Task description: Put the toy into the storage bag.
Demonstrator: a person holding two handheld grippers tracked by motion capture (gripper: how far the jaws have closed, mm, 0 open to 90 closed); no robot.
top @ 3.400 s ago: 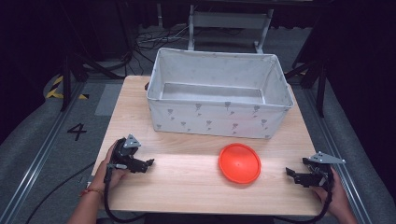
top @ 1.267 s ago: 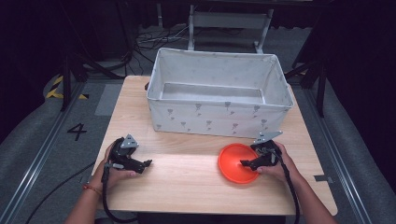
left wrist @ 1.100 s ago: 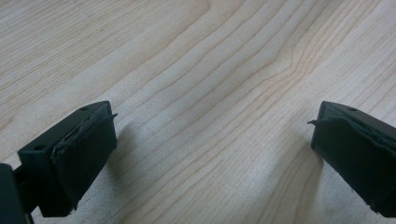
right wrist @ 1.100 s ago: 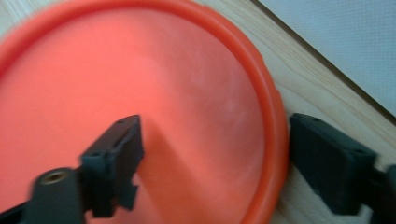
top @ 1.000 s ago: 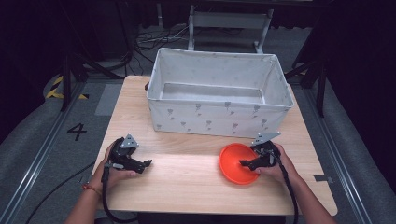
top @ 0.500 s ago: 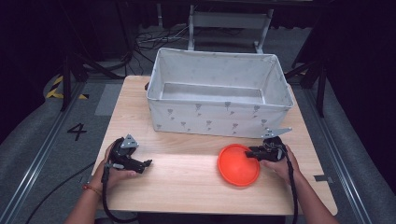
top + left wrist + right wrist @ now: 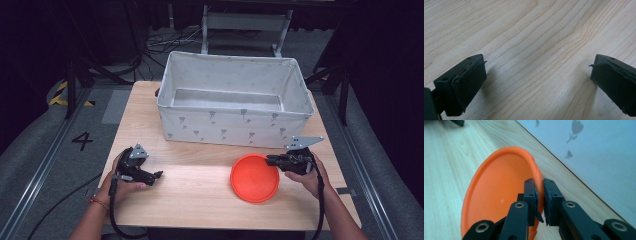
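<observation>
An orange plate point(image 7: 254, 178) lies on the wooden table point(image 7: 200, 195), in front of the white fabric bin point(image 7: 235, 102). My right gripper point(image 7: 271, 160) is shut on the plate's right rim, and that side is tipped up a little. In the right gripper view the two black jaws pinch the orange plate's point(image 7: 499, 192) edge between them at my right gripper point(image 7: 539, 192). My left gripper point(image 7: 156, 174) rests at the table's front left, open, with nothing in it. The left gripper view shows my left gripper point(image 7: 536, 75) with its jaws wide apart over bare wood.
The fabric bin's patterned front wall point(image 7: 594, 152) stands close beside the plate. A floor marking "4" point(image 7: 82, 141) and black-and-yellow tape point(image 7: 62, 95) lie left of the table. Cables and a metal frame point(image 7: 245, 25) sit behind the bin.
My right gripper came in from the table's right edge, closed on the plate's right rim and has lifted that side slightly. The left gripper has stayed in place.
</observation>
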